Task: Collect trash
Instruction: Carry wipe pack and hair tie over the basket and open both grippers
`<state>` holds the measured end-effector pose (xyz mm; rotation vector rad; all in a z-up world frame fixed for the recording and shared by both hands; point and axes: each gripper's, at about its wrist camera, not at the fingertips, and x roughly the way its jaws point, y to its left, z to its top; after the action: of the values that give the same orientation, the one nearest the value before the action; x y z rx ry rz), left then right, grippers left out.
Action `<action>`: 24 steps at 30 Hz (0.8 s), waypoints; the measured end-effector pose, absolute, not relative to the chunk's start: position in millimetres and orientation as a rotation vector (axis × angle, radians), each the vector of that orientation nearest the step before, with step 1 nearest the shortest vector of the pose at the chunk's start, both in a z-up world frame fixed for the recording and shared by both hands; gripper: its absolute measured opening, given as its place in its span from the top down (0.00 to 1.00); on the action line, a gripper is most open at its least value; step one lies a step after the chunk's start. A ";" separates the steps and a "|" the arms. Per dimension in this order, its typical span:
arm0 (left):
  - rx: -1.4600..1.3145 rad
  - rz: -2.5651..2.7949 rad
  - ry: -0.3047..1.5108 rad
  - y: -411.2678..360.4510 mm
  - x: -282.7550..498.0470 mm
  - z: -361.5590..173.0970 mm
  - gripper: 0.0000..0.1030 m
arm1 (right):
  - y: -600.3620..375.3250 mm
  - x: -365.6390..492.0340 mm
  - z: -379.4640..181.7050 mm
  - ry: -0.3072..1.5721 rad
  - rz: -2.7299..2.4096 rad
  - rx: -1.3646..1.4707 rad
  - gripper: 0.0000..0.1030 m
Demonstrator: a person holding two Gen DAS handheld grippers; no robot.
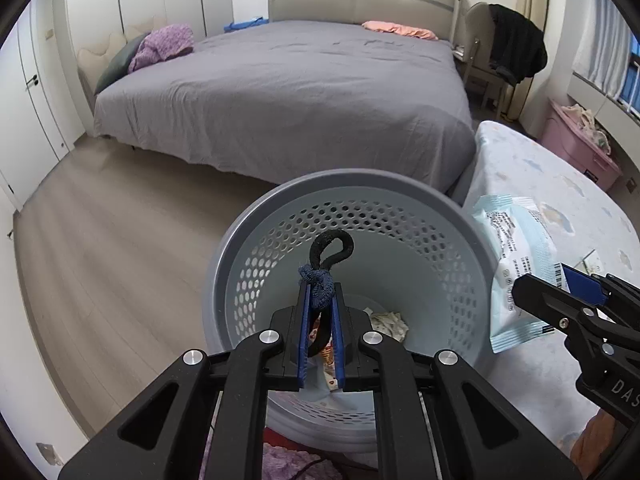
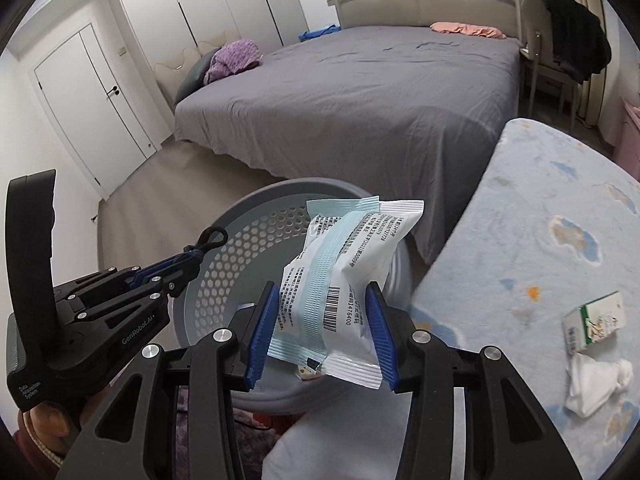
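Two loads in hand, both at the bin. Left to right:

Left hand-held gripper: clenched on a black hair tie with a knot of blue fabric, loop standing up past the fingertips. It hangs over the open mouth of the grey perforated wastebasket. Scraps already lie at the bottom.

Right hand-held gripper: grasping a pale blue-and-white wipes packet across its middle, pads pressing both sides. The packet sits over the basket's right rim, not fully above the opening as far as I can judge.

On the light patterned surface to the right: a small green-and-white carton and a crumpled white tissue, near each other, not yet collected.

Step in hand, by my reading: drop both items. Doing it well:
- Left can let go where it is; the tie is light and may cling to the ribbed pads, so open wide.
- Right should shift the packet further left, clear of the rim, before letting go; otherwise it could catch the edge and tip out onto the floor.
- Keep the two grippers apart over the mouth.
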<state>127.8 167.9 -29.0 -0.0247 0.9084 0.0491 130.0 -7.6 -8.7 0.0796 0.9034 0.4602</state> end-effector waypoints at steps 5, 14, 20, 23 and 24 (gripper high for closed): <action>-0.024 0.055 0.932 174.9 134.2 -39.4 0.90 | 6.8 142.6 -19.9 0.931 0.481 0.062 0.58; -0.037 0.055 0.940 184.7 139.8 -42.9 0.86 | 18.9 154.0 -27.0 0.949 0.488 0.042 0.57; -0.031 0.063 0.946 187.3 139.7 -44.8 0.84 | 17.1 151.0 -23.4 0.927 0.473 0.037 0.49; -0.029 0.064 0.951 186.8 139.5 -46.3 0.76 | 14.5 149.7 -22.0 0.919 0.468 0.039 0.40; -0.029 0.064 0.953 186.9 139.8 -46.9 0.73 | 14.0 149.0 -21.3 0.916 0.465 0.038 0.40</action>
<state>139.8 186.9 -46.9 -0.0288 0.9528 0.0643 149.0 14.0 -21.3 0.0383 0.9160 0.4645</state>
